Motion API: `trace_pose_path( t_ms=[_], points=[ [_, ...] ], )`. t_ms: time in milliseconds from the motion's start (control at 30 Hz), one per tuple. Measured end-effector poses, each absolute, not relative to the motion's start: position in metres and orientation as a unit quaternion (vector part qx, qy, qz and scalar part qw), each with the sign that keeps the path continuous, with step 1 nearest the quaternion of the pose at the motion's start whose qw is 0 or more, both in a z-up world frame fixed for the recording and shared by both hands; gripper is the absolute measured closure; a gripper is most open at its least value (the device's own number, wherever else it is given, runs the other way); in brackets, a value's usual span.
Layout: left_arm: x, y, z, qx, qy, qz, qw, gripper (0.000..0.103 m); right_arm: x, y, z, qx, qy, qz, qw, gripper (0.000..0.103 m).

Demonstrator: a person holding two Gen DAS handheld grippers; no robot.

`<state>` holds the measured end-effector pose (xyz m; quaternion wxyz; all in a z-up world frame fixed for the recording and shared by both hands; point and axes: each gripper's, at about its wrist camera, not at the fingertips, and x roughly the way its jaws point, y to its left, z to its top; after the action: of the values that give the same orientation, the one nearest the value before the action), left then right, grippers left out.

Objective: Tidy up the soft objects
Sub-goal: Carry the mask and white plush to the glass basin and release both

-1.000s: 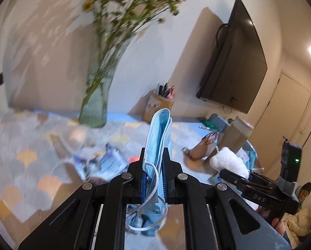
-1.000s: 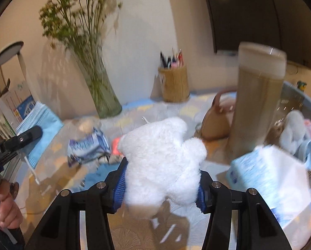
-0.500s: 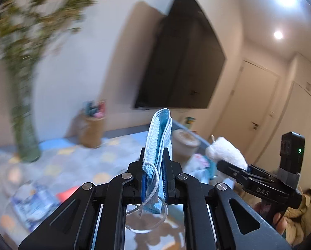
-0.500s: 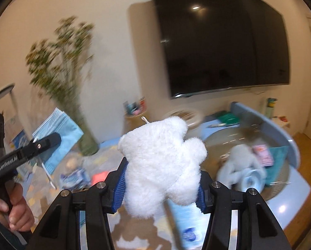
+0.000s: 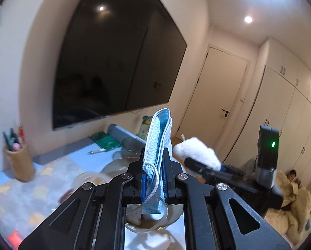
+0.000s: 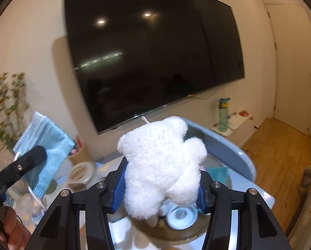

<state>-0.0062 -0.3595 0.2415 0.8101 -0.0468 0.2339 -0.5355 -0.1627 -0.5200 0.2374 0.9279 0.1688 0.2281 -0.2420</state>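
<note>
**poster1:** Below the big wall TV (image 6: 153, 62) is where it's all happening. Left gripper (image 5: 153, 179) has its jaws pressed nearly together on a folded blue face mask (image 5: 158, 145), which sticks up on edge out of the pads, ear loop dangling underneath. Right gripper (image 6: 158, 185) has its jaws spread partway and pinching a fluffy white plush toy (image 6: 161, 162) by its lower half, head end up, little string loop on top.

**poster2:** Where do both sit relative to the TV?

**poster1:** Both are held up in the air in front of it, below its bottom edge. From the right wrist view the mask (image 6: 46, 145) is off under the TV's lower left corner, with the left hand (image 6: 11, 231) visible at the bottom of that side. From the left wrist view the plush (image 5: 197, 153) is off past the TV's lower right corner, toward the door (image 5: 215, 108).

**poster2:** Anything under them?

**poster1:** A round basket (image 6: 218, 166) with a light blue rim sits under the TV's right half, right behind and below the plush, with soft bits and something blue-white inside, too blurry to name. A pen holder (image 5: 20, 160) stands under the TV's lower left corner.
</note>
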Motion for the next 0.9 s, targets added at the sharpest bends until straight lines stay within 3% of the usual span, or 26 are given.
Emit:
trace_pose_path(
  t_ms=[467, 533, 600, 667, 900],
  points=[
    [0.011, -0.465, 0.157, 0.030, 0.344, -0.482, 0.805, 0.093, -0.134, -0.595, 0.149, 0.216, 0.329, -0.302, 0.868, 0.047],
    [0.008, -0.472, 0.148, 0.044, 0.350, -0.486, 0.800, 0.083, -0.133, -0.603, 0.141, 0.230, 0.332, -0.296, 0.866, 0.040],
    [0.006, -0.471, 0.144, 0.035, 0.352, -0.484, 0.801, 0.052, -0.136, -0.608, 0.135, 0.245, 0.342, -0.285, 0.861, 0.038],
    [0.002, -0.466, 0.147, 0.017, 0.347, -0.487, 0.801, 0.031, -0.140, -0.612, 0.133, 0.248, 0.350, -0.288, 0.856, 0.038],
    [-0.033, -0.449, 0.184, 0.018, 0.329, -0.541, 0.774, 0.028, -0.175, -0.600, 0.150, 0.267, 0.324, -0.291, 0.860, 0.038]
  ],
)
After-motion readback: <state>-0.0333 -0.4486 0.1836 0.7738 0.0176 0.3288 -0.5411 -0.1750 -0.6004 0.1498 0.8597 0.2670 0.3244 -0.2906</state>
